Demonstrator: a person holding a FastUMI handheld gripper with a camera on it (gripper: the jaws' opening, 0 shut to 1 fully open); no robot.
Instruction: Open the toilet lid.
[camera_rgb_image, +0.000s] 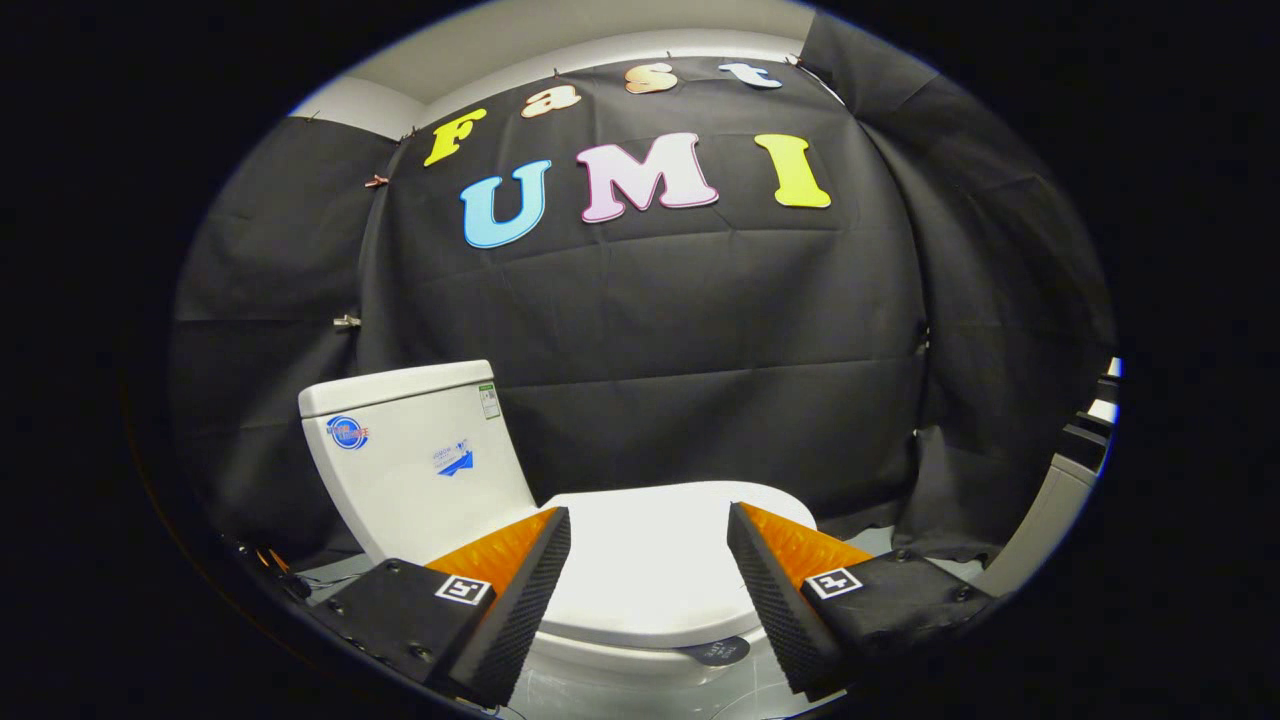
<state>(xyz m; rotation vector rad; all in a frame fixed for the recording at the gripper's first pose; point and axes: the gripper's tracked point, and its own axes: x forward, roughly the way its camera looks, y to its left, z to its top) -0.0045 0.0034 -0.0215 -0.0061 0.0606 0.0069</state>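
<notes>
I held the gripper with its fingers spread wide, gripping nothing. The toilet lid lay flat and closed just ahead and below, between them, its long axis running away from the tank.

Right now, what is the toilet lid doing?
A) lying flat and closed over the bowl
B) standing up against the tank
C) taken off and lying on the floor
A: the white toilet lid lies flat over the bowl, ahead of the tank, seen between the fingers of the open gripper, which touch nothing.
</notes>
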